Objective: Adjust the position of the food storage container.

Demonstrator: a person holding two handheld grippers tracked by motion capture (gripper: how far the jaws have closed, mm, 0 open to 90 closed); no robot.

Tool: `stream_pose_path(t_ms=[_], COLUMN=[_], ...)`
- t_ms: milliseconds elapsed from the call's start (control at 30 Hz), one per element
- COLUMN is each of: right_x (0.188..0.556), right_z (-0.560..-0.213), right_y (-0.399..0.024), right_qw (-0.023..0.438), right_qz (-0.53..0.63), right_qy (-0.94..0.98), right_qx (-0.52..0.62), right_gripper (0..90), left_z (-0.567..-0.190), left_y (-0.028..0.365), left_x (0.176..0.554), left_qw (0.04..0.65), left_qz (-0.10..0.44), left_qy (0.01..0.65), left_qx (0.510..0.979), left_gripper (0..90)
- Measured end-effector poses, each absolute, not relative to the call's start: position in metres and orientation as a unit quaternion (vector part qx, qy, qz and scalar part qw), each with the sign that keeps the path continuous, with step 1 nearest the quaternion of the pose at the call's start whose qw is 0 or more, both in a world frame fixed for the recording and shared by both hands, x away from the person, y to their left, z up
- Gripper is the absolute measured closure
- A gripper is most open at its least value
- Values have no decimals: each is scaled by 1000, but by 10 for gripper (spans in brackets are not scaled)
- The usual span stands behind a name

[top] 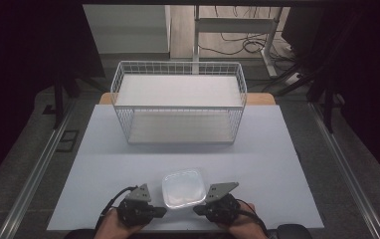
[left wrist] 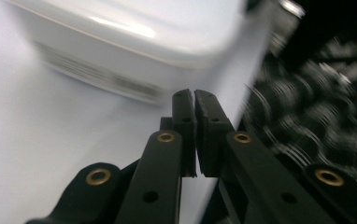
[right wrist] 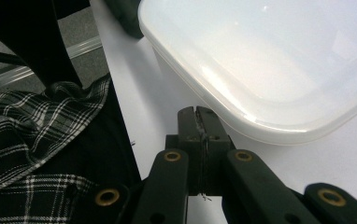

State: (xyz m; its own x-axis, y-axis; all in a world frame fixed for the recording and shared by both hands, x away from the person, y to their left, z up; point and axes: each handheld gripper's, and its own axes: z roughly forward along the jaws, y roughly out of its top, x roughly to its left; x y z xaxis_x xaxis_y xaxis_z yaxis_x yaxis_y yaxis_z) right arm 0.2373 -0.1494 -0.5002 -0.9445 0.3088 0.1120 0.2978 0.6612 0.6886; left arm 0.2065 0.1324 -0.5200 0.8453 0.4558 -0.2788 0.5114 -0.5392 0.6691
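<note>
High view showed both hand-held grippers, left (top: 162, 211) and right (top: 198, 211), closed and empty, flanking the lidded plastic box (top: 183, 187). Pushing unevenly could probably slide it off the surface (top: 128, 159).

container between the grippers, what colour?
Translucent white container; the right gripper view shows it best.

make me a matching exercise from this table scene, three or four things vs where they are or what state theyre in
Things:
1. wire basket
2. plastic tub
3. left claw
4. table

Place or state:
a. between the two claws, at the near edge
b. pale blue sheet under everything
c. far half of the table, nothing in it
d. shut, holding nothing, left of the tub

Pairs: 1-c, 2-a, 3-d, 4-b
</note>
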Motion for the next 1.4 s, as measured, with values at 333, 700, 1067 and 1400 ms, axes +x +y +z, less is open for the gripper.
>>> stream_pose_path(t_ms=[333, 700, 1067, 1400], right_x=[242, 266, 265, 274], right_z=[-500, -499, -492, -495], right_y=[-152, -147, -168, -194], right_qw=[12, 24, 52, 101], right_qz=[376, 375, 375, 416], right_qy=[911, 911, 909, 870], right_qx=[171, 168, 176, 245], right_gripper=[885, 886, 745, 94], left_z=[-521, -516, -515, -526], left_y=[120, 121, 141, 157], left_x=[211, 240, 232, 234], left_qw=[406, 410, 407, 424], left_qz=[-4, 25, 48, 60], left_qy=[299, 310, 318, 339], left_qx=[863, 857, 855, 837], left_gripper=[869, 867, 591, 64])
